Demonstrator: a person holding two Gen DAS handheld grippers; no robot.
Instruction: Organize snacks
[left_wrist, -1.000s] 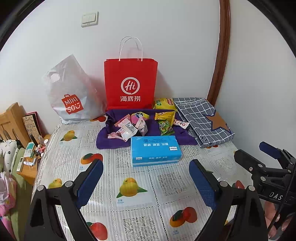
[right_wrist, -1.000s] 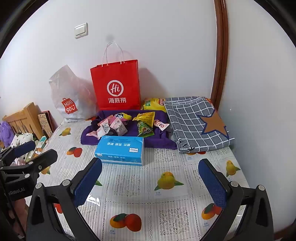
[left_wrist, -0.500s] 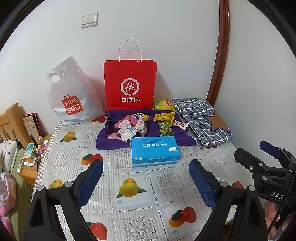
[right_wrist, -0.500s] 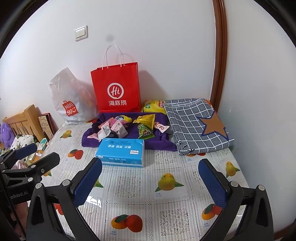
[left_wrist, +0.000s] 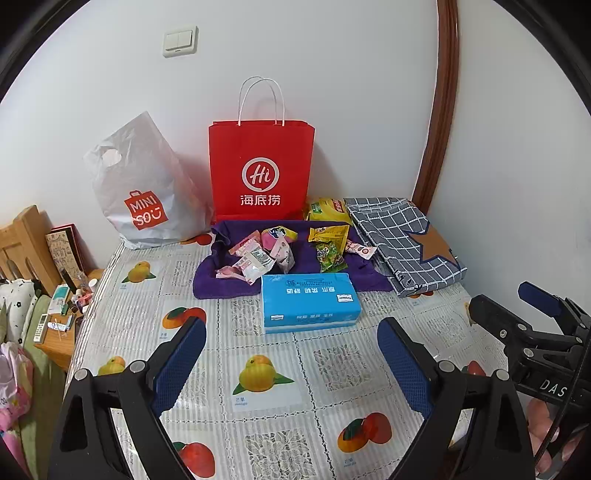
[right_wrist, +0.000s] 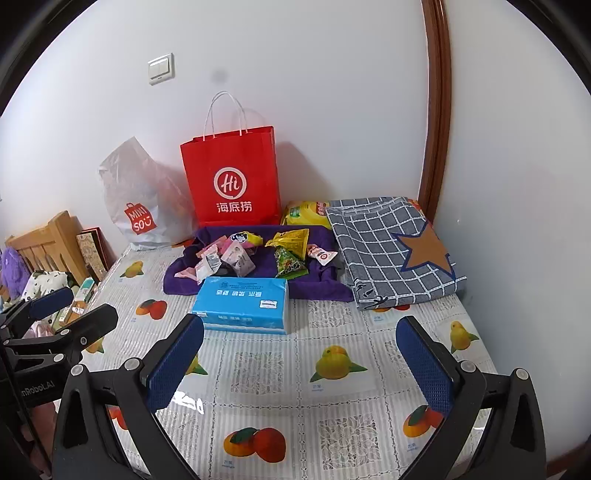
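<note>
Jaws apart on both grippers; "MINISO" bag, "Hi" bag.

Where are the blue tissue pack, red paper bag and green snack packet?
blue tissue pack (left_wrist: 310, 301): left wrist view, top face.
red paper bag (left_wrist: 260, 173): left wrist view, front panel at the logo.
green snack packet (right_wrist: 290, 263): right wrist view, middle of the wrapper.

Right hand-held gripper, jaws wide apart and empty, over the fruit-print tabletop. Just ahead of the fingertips: a blue tissue pack. Beyond it: snack packets on a purple cloth, then a red paper bag against the wall. Ahead-right: a folded checked fabric. Far left: the left hand-held gripper, also open.
</note>
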